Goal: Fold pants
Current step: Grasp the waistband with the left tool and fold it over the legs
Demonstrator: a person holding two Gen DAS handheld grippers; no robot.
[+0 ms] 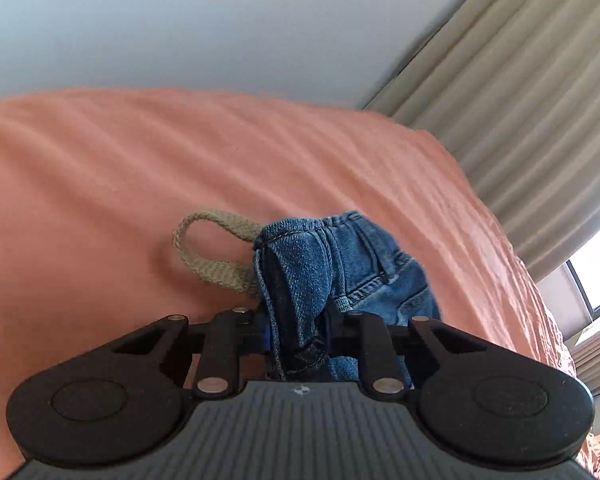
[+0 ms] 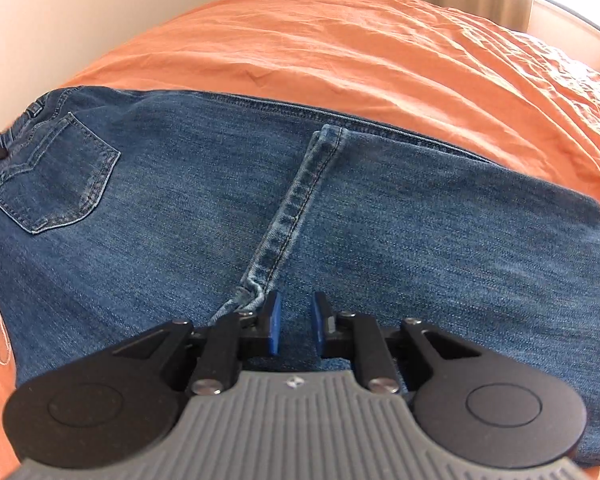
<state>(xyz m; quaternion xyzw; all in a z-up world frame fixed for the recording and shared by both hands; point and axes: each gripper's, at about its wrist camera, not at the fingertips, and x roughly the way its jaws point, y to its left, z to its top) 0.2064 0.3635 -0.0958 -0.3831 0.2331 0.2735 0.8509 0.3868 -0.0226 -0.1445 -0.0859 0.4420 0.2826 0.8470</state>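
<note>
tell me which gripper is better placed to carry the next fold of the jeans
Left, probably. The left gripper already clamps a bunched waistband end of the jeans; the right gripper holds nothing, its blue pads apart above flat denim.

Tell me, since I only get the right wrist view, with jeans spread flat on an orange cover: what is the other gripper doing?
Observer: The left gripper is closed on a bunched-up piece of the jeans, which looks like the waistband end.
Operator: Is there anything besides denim over there?
Observer: Yes. A khaki woven cord loop sticks out beside that bunch, over the orange bed cover.
</note>
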